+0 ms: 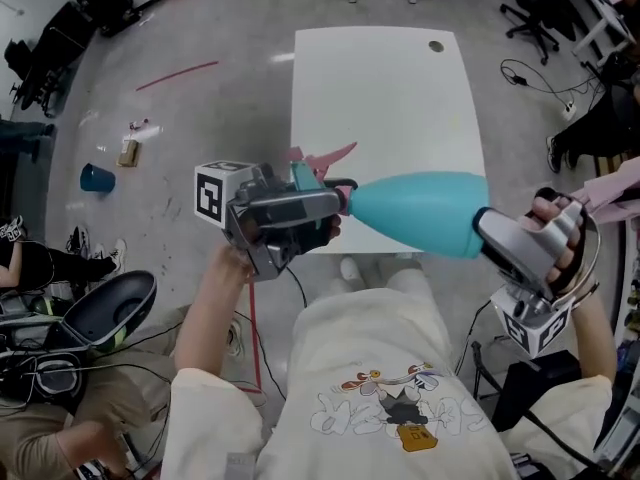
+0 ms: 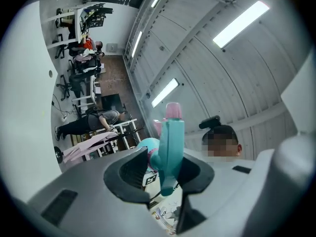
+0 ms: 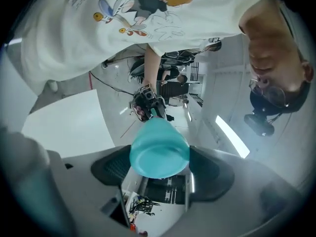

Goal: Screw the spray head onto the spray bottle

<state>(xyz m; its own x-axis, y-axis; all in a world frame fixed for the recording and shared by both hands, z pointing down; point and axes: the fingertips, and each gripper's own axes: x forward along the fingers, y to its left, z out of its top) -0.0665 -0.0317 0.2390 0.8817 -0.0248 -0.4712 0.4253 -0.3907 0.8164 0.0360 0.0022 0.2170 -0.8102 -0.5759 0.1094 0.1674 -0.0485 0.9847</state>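
A teal spray bottle is held level in the air over the near edge of the white table. My right gripper is shut on its wide base, which fills the gap between the jaws in the right gripper view as the bottle. My left gripper is shut on the teal spray head, with its pink trigger, at the bottle's neck. In the left gripper view the spray head stands between the jaws. How the head sits on the thread is hidden.
A blue cup and small debris lie on the grey floor at left. A black rounded shell and cables sit at lower left beside a seated person. Office chairs stand at the far right.
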